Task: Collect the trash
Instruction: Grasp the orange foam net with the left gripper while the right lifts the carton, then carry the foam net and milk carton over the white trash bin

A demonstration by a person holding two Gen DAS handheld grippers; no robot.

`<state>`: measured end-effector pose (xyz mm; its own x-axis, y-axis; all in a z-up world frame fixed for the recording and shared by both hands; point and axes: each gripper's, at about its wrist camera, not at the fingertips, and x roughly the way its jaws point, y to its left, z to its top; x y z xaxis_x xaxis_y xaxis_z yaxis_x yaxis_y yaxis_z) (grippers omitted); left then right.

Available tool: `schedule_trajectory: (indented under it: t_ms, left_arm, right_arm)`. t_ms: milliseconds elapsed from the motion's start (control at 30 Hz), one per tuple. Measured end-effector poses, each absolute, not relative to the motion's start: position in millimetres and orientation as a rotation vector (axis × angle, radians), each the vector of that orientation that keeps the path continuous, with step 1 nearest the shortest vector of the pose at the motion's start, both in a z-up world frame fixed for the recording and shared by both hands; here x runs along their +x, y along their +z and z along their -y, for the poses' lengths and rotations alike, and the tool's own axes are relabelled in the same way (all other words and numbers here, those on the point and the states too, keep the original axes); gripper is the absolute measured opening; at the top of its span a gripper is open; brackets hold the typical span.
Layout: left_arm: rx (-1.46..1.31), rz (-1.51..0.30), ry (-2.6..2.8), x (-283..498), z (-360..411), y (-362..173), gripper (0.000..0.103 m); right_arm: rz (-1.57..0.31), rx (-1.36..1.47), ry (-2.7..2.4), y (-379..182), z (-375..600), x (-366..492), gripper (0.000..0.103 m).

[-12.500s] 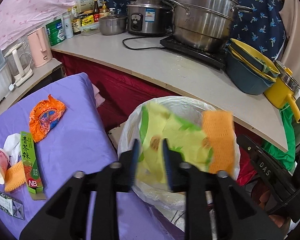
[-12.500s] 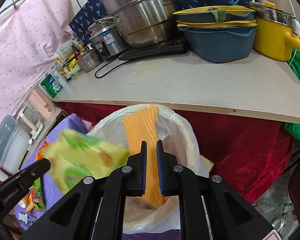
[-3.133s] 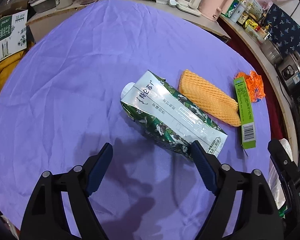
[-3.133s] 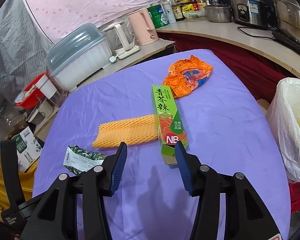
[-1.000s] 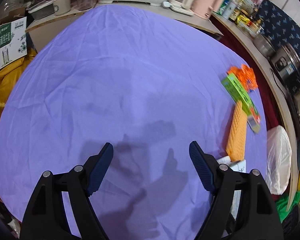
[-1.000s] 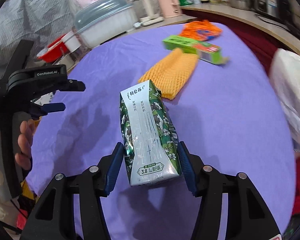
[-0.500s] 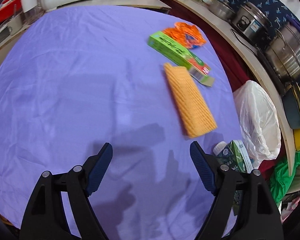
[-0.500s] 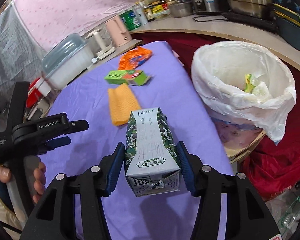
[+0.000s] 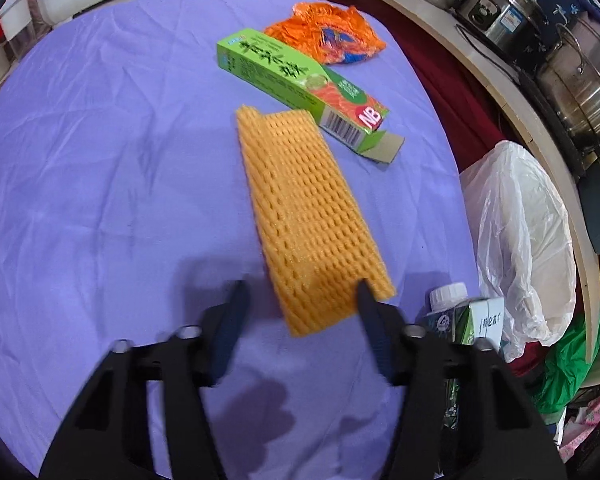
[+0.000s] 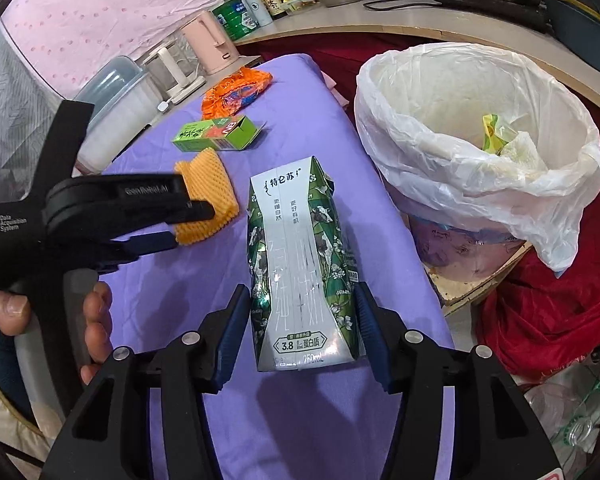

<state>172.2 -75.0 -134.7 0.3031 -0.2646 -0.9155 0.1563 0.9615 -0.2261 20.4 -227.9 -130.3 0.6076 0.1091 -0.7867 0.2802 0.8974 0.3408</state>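
Observation:
My right gripper (image 10: 300,320) is shut on a green and white milk carton (image 10: 300,264) and holds it above the purple table (image 10: 300,420), left of the white-lined trash bin (image 10: 460,152). The carton also shows in the left wrist view (image 9: 468,320). My left gripper (image 9: 300,304) is open with its fingers on either side of the near end of an orange foam net (image 9: 304,216); it also shows in the right wrist view (image 10: 180,216). A green box (image 9: 296,84) and an orange wrapper (image 9: 332,36) lie beyond the net.
The trash bin (image 9: 520,240) stands off the table's right edge, with some trash inside. A counter (image 9: 500,92) behind holds steel pots (image 9: 580,68) and a rice cooker (image 9: 500,12). A pink kettle (image 10: 212,44) and a plastic container (image 10: 112,108) stand beyond the table.
My left gripper has moved forward to straddle the near end of the orange foam net. My right gripper has carried the milk carton nearer the trash bin.

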Motion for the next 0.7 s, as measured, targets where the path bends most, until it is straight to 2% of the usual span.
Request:
schedule_trajectory:
  t_ms: [33,100,167,200,433,700]
  left_arm:
    - [-0.097,-1.231,-0.283,172,75,-135,0.037]
    - [-0.083,-1.221,-0.308,169,76,-134,0.021]
    - [-0.067,-1.216,-0.317,167,75,-132,0.016]
    - [-0.058,-1.212,-0.322,165,74,-131,0.011]
    - [-0.027,-1.221,-0.329,151,53,-128,0.011]
    - [0.045,-1.203,-0.354,125,44,-114,0.011]
  right_arm:
    - [-0.923,0.454,-0.108,-130,227,23,0.054]
    - [-0.933,0.44,-0.126,-132,226,28,0.055]
    - [-0.937,0.436,-0.135,-133,226,33,0.056]
    - [-0.938,0.436,-0.139,-133,226,35,0.056]
    - [-0.961,0.417,-0.188,-135,223,48,0.056]
    - [-0.936,0.449,-0.191,-127,219,44,0.051]
